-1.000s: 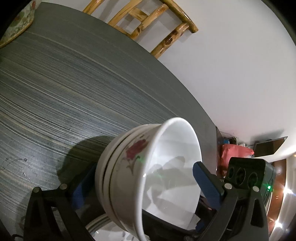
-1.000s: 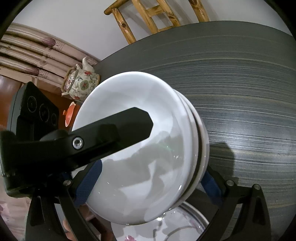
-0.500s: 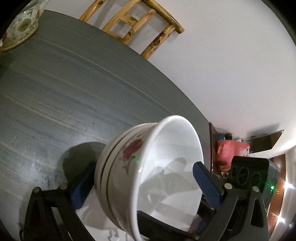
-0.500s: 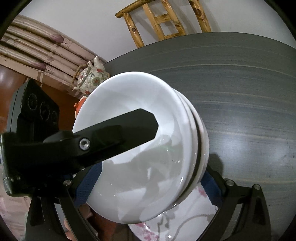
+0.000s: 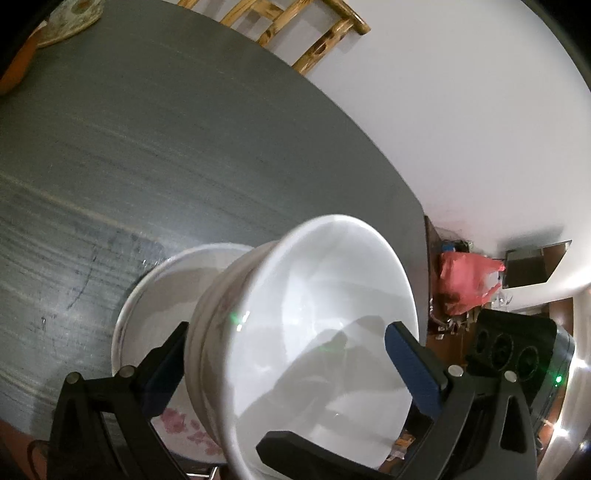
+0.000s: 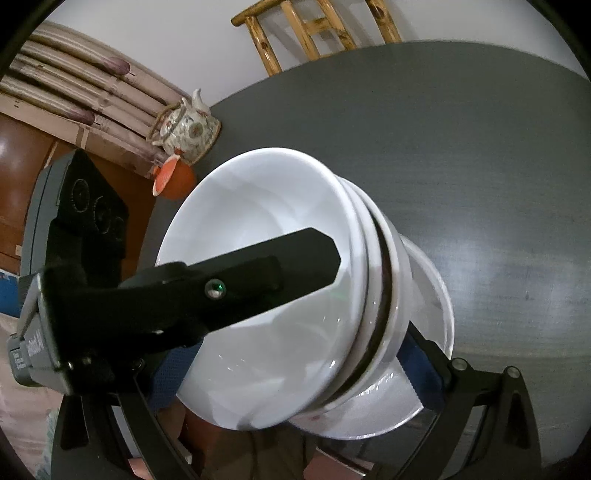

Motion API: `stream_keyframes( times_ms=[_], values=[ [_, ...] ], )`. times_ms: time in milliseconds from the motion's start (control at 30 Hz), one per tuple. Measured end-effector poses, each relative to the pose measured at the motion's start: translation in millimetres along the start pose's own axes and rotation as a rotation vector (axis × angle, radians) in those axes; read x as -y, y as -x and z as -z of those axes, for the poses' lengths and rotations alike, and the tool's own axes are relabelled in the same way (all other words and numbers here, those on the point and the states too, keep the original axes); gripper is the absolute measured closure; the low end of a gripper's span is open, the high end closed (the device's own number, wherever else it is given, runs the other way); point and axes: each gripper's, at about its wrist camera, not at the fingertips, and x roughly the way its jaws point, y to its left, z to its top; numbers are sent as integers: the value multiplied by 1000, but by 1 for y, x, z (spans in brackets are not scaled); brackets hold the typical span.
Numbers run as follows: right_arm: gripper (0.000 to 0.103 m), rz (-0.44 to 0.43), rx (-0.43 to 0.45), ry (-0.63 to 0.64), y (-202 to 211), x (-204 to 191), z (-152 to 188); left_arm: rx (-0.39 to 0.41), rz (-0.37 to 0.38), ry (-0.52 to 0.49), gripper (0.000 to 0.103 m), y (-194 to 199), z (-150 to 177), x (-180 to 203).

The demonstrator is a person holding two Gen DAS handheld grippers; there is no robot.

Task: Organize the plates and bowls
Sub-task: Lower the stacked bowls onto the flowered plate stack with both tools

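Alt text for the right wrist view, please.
Both grippers clamp a stack of white bowls over a plate on a dark grey table. A floral teapot stands at the table's far edge, a wooden chair behind.

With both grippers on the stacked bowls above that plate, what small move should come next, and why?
Probably lower the bowls straight down onto the plate. Both the left gripper and the right gripper have their jaws closed across the stack, one finger inside the top bowl and one outside. In both views the stack sits tilted directly over the plate, so leveling it on the way down seems wise.
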Motion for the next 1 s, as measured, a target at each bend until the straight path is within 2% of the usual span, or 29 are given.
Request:
stream_keyframes(
  times_ms=[400,1000],
  values=[
    [3,-40,-17,-12,-15,18,19,-34,-53,7,1,-21,21,-12],
    [2,-113,-19,-22,-9,41,34,1,-122,-67,1,-47,32,31]
  ],
)
